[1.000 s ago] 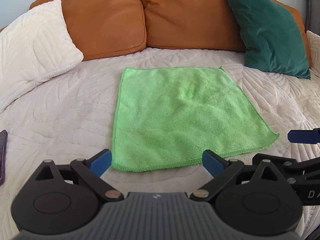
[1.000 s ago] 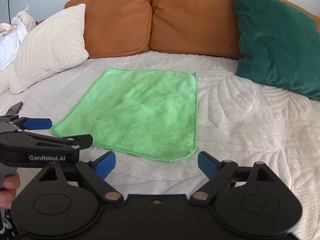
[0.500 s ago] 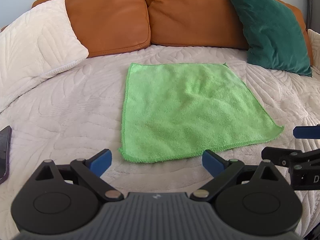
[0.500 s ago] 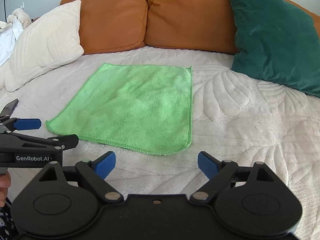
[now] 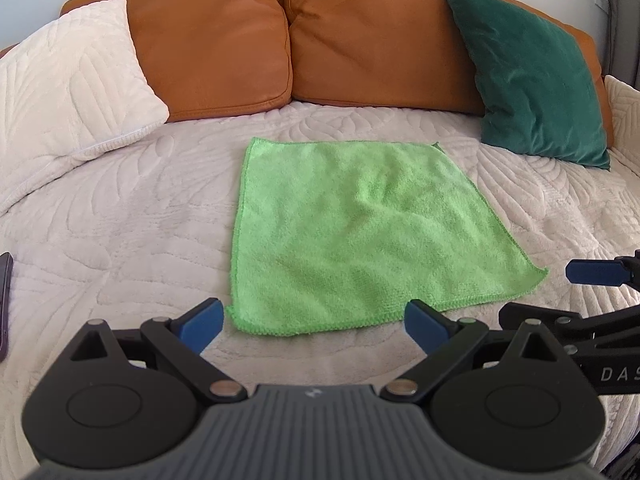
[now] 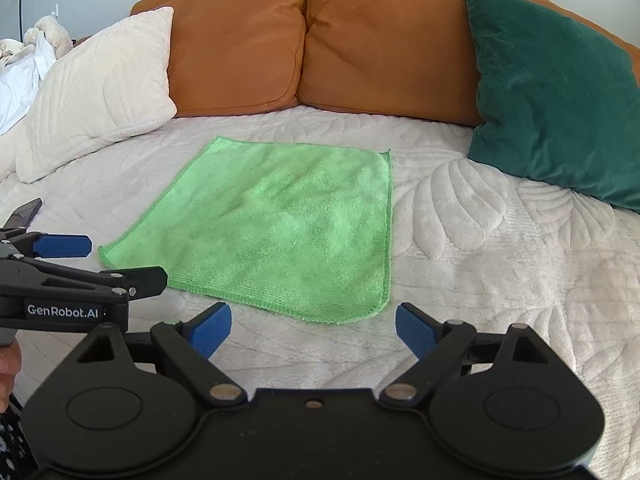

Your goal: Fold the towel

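A bright green towel (image 5: 360,236) lies spread flat on the cream quilted sofa seat; it also shows in the right wrist view (image 6: 280,228). My left gripper (image 5: 314,322) is open and empty, just short of the towel's near edge, by its near left corner. My right gripper (image 6: 314,328) is open and empty, just short of the towel's near right corner. The right gripper shows at the right edge of the left wrist view (image 5: 592,280), and the left gripper at the left edge of the right wrist view (image 6: 64,264).
Two orange back cushions (image 5: 304,36) stand behind the towel. A cream pillow (image 5: 68,80) sits at the left, a dark green pillow (image 5: 532,76) at the right. A dark phone (image 5: 5,300) lies at the far left. White bedding and a plush toy (image 6: 36,44) lie beyond.
Both grippers shifted slightly over the second, swinging sideways and back, and now stand close to the towel's near edge. Both stayed open. The towel has not moved.
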`<move>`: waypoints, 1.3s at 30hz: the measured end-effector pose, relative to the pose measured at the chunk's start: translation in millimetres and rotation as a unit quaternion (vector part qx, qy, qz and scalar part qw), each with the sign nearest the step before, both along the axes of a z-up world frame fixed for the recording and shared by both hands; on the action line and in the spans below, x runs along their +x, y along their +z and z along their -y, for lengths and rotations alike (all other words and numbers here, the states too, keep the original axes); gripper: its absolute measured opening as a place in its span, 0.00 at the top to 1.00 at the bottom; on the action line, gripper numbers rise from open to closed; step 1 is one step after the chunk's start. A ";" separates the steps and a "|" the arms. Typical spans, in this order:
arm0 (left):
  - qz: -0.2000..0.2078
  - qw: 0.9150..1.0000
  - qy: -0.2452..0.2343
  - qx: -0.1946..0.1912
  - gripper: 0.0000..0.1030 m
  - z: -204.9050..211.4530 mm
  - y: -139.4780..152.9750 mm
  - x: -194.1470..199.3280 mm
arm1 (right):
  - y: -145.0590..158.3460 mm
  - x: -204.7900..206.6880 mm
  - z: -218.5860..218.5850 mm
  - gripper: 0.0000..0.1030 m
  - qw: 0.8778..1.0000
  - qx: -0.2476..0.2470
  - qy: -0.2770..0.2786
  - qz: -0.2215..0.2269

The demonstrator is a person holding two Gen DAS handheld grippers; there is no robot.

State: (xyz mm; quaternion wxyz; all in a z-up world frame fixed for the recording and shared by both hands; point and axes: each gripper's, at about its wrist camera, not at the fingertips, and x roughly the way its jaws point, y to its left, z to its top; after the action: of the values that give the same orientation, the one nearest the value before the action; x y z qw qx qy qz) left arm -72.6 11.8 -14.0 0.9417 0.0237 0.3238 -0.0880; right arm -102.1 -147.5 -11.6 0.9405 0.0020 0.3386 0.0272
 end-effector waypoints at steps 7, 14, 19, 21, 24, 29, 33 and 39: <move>0.002 1.000 -0.004 -0.001 0.04 0.5 -0.2 -1.9 | 0.9 -0.9 -1.3 0.12 1.000 -0.012 0.001 0.006; 0.015 1.000 -0.008 -0.003 0.03 0.7 2.1 -4.1 | 0.8 -0.4 -2.1 0.12 1.000 -0.012 0.009 0.010; 0.025 1.000 -0.006 -0.007 0.02 -0.2 3.7 -5.9 | 1.3 -1.4 -3.8 0.11 1.000 -0.016 0.013 0.014; 0.025 1.000 -0.005 -0.007 0.02 -0.9 4.1 -5.9 | 0.5 -1.3 -4.3 0.11 1.000 -0.018 0.014 0.011; 0.022 1.000 -0.005 -0.006 0.01 -0.8 3.8 -4.7 | -0.9 -1.2 -5.3 0.11 1.000 -0.022 0.017 0.010; 0.019 1.000 -0.003 -0.003 0.01 -0.9 3.7 -4.9 | -1.7 -1.3 -7.5 0.10 0.999 -0.027 0.018 0.009; 0.019 1.000 -0.003 -0.003 0.01 -1.2 4.2 -5.8 | -2.1 -0.5 -7.1 0.10 1.000 -0.025 0.016 0.007; 0.027 1.000 -0.004 0.004 0.01 -2.7 7.9 -7.3 | -1.9 -1.2 -8.0 0.10 0.999 -0.023 0.022 0.006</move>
State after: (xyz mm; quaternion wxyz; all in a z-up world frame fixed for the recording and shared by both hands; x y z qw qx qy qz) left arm -79.9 14.4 -6.1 0.9496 0.0310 0.2989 -0.0893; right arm -103.4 -139.5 -13.4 0.9414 -0.0275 0.3339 0.0401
